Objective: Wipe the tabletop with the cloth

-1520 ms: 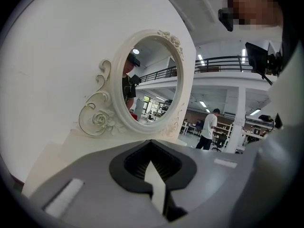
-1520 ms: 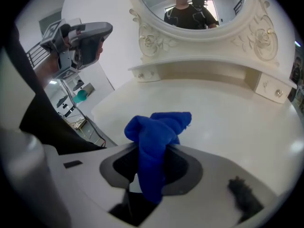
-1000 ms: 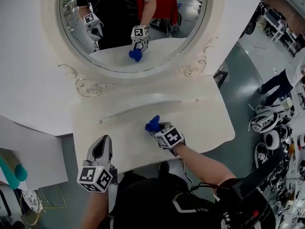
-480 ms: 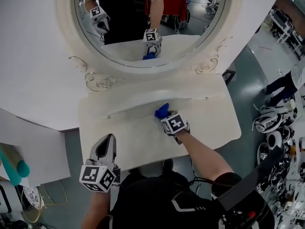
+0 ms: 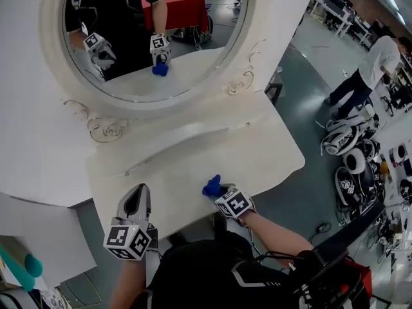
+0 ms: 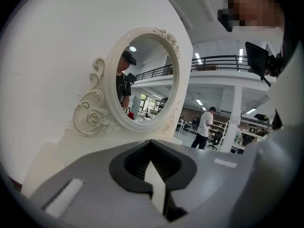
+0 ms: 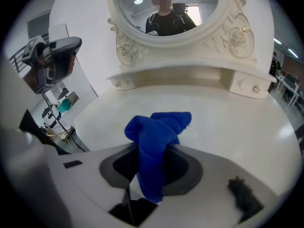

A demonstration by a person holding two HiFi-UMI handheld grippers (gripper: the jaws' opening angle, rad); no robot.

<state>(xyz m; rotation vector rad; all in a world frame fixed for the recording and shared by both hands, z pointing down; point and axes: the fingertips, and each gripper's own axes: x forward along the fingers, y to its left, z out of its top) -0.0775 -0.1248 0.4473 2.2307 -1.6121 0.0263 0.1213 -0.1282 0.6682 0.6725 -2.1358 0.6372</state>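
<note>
The cream dressing tabletop (image 5: 264, 153) lies below me. My right gripper (image 5: 219, 192) is shut on a bunched blue cloth (image 5: 211, 186) and holds it on the table near the front edge, about the middle. In the right gripper view the blue cloth (image 7: 157, 137) sticks out of the jaws of the right gripper (image 7: 152, 175) onto the tabletop (image 7: 228, 127). My left gripper (image 5: 138, 199) hovers at the table's near left corner, jaws together and nothing in them. In the left gripper view the left gripper (image 6: 154, 175) points up at the mirror.
An oval mirror (image 5: 148, 37) in an ornate frame rises behind a raised ledge (image 5: 187, 140) at the table's back. A person (image 5: 373, 63) stands on the floor at the right, above scattered gear (image 5: 351, 159). A teal object (image 5: 26, 266) sits at the lower left.
My right gripper has drawn the cloth from the back ledge toward the table's front edge. The left gripper has stayed where it was. The head view has swung.
</note>
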